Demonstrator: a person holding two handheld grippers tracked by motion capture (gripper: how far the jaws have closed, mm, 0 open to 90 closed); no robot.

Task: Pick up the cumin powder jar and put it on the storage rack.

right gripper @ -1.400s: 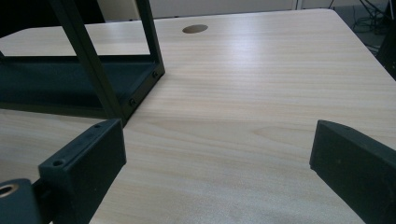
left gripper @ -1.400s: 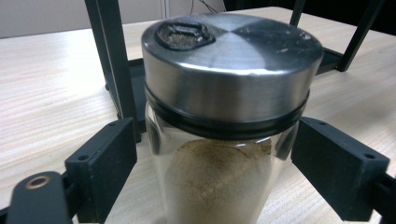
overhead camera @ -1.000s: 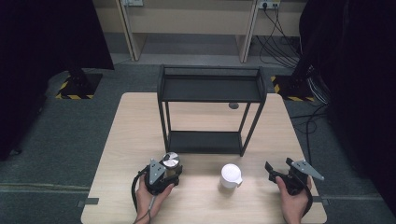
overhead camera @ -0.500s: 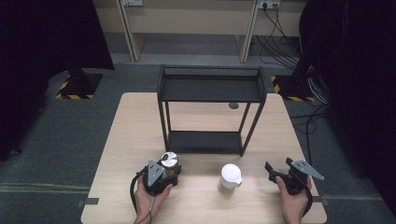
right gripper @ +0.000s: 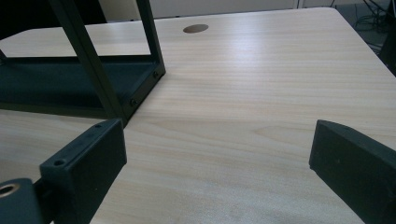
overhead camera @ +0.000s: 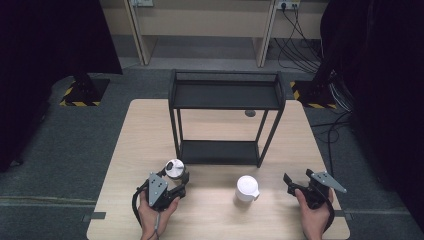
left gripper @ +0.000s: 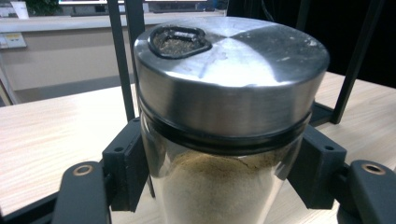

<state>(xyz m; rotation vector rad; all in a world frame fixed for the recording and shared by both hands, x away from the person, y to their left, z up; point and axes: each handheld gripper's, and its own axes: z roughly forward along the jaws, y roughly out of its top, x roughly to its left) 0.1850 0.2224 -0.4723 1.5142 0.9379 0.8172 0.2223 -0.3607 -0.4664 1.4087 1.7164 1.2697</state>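
On the table, in front of the rack: two hand-held grippers and two small containers stand on the wooden table (overhead camera: pixel 125 150), and the black two-level rack (overhead camera: pixel 225 95) is the landmark for all places below.

Left gripper: the left gripper (overhead camera: pixel 175 181) is closed around a glass jar (left gripper: pixel 219 186); in the left gripper view one black jaw presses on each side of the glass, just under the lid.

Jar: it has a round steel lid (left gripper: pixel 233 70) with a small shaker opening near the edge, and a pale brown powder fills it up to near the lid. It stands upright in front of the rack's front left leg, close to it.

Left hand: the left hand (overhead camera: pixel 155 215) holds the gripper from behind, at the near edge of the table, in front of the rack's left side.

Right gripper: the right gripper (overhead camera: pixel 295 184) has its jaws wide apart, with bare table between them and nothing touching them.

Place of right gripper: in front of the rack and to the right of its front right leg, held by the right hand (overhead camera: pixel 315 212).

White container: a white container (overhead camera: pixel 247 188) stands in front of the rack, between the two grippers and apart from both.

Table hole: a round hole (right gripper: pixel 195 28) is in the table top behind the rack's right side.
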